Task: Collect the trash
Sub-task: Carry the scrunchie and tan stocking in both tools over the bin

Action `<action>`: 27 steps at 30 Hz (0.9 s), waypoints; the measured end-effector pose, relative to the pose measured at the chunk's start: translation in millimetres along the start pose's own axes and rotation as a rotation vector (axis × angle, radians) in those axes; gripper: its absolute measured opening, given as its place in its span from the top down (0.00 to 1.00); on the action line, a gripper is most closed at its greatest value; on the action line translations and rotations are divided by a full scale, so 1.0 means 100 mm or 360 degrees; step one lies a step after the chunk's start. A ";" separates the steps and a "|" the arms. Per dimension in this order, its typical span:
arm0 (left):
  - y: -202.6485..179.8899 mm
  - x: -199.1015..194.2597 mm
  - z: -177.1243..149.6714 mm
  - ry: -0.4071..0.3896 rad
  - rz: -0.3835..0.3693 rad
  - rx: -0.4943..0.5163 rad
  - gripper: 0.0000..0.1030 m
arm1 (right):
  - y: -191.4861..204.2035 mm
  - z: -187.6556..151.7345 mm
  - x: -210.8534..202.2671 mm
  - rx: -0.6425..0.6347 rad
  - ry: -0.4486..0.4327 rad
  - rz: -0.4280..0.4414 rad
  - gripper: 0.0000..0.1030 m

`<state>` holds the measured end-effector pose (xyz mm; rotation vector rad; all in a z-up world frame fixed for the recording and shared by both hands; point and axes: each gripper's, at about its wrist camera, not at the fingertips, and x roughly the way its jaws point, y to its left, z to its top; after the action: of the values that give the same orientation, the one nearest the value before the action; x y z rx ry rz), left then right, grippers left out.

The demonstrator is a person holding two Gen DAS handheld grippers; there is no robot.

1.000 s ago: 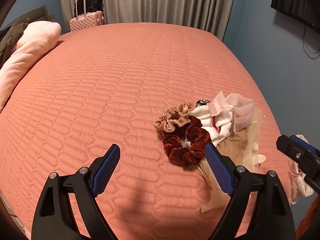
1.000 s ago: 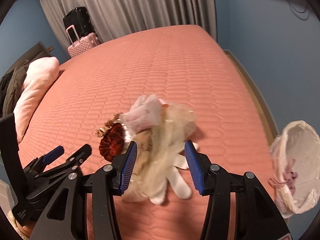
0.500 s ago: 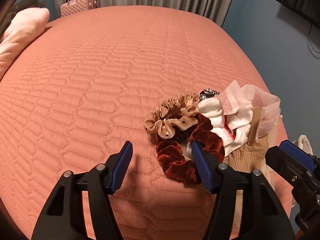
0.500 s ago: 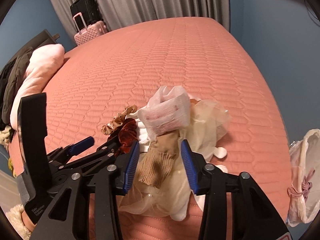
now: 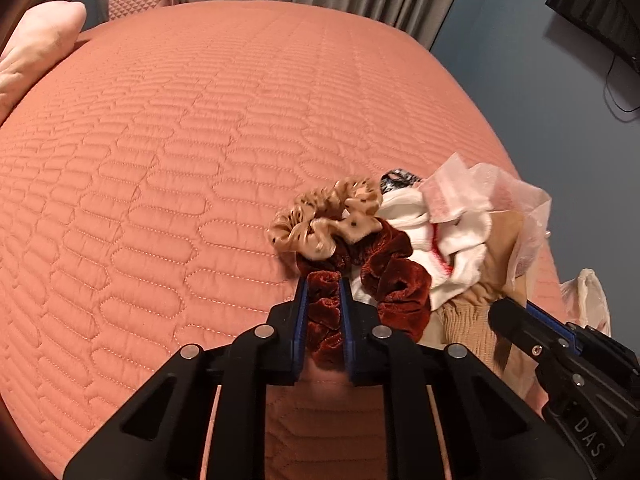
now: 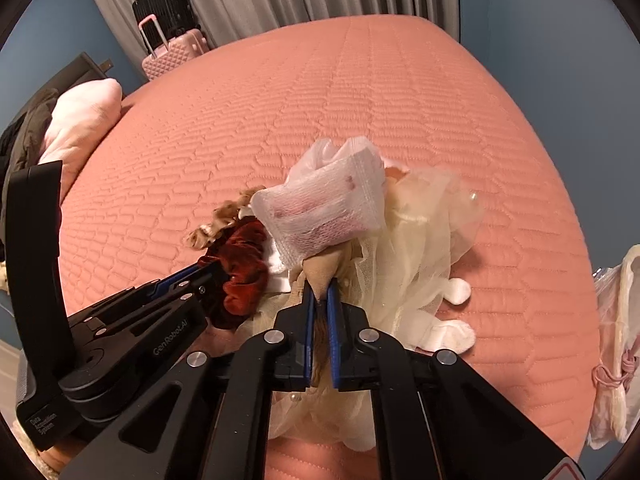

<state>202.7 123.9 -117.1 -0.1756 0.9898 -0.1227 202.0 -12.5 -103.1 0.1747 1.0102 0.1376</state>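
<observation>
A pile of items lies near the right edge of the orange quilted bed [image 5: 180, 140]. My left gripper [image 5: 323, 280] is closing, its pads pressing a fold of the dark red velvet scrunchie [image 5: 396, 276]. A tan dotted scrunchie [image 5: 320, 220] rests on top, against a white sock [image 5: 460, 240]. My right gripper [image 6: 320, 292] is shut on a tan ribbed sock [image 6: 324, 268]. A crumpled white gauze wrapper [image 6: 328, 208] sits above it, and cream tulle [image 6: 424, 232] spreads to the right. The left gripper [image 6: 212, 268] shows at the red scrunchie [image 6: 244, 276] in the right wrist view.
A pale plastic bag [image 6: 616, 360] hangs off the bed's right edge. A pink pillow [image 5: 36, 48] lies at the far left, and a pink suitcase [image 6: 172, 52] stands by the grey curtains. Open quilt stretches beyond the pile.
Both grippers came down onto the pile and went from open to shut, the left on the red scrunchie, the right on the tan sock.
</observation>
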 end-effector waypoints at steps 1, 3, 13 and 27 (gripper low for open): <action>-0.01 -0.08 0.00 -0.0026 0.0003 0.0005 0.86 | 0.00 0.00 -0.05 -0.0001 -0.0014 0.0005 0.95; -0.04 -0.24 0.01 -0.0069 -0.0002 0.0012 0.87 | -0.02 0.01 -0.18 0.0004 -0.0051 0.0011 0.95; -0.61 -1.10 0.21 -0.0316 -0.0092 0.0145 0.87 | -0.13 0.13 -1.06 0.0023 -0.0297 0.0041 0.95; -1.61 -1.71 0.23 -0.0508 -0.0287 0.0385 0.87 | -0.73 0.11 -2.38 0.0108 -0.0624 -0.0083 0.95</action>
<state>125.3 -0.4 68.2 -0.0592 0.6331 -0.3663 88.8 -131.3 84.4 0.2271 0.6285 0.0195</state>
